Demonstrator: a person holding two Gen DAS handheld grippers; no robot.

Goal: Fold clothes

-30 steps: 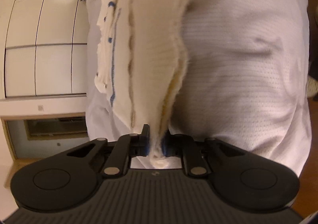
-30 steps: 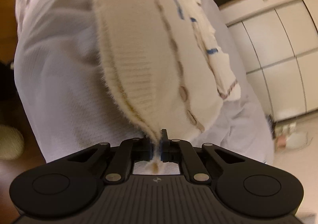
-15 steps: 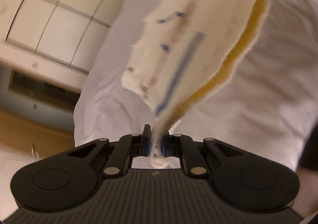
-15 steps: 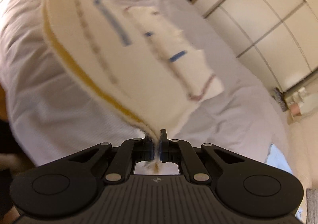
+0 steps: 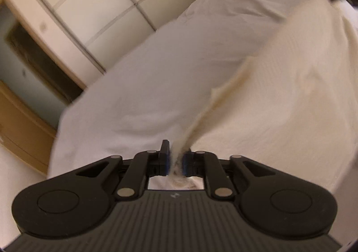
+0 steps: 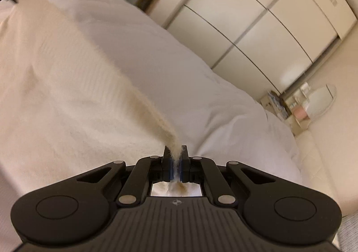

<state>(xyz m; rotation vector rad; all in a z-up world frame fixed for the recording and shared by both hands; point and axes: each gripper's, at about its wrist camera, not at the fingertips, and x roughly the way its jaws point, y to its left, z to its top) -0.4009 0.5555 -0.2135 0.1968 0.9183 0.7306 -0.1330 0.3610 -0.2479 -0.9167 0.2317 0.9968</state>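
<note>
Stretching a cream knitted garment (image 6: 67, 86) taut above the white bed (image 6: 201, 77), seemingly to spread it flat for folding, the right gripper (image 6: 176, 162) pinches one edge tight while the left gripper (image 5: 176, 161), jaws opening, has fabric between them.

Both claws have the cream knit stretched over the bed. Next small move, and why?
Probably lower both claws together to lay the cream knit flat on the white bed. The right claw pinches one corner; the left claw is opening with its corner between the pads, so set down before it slips.
</note>
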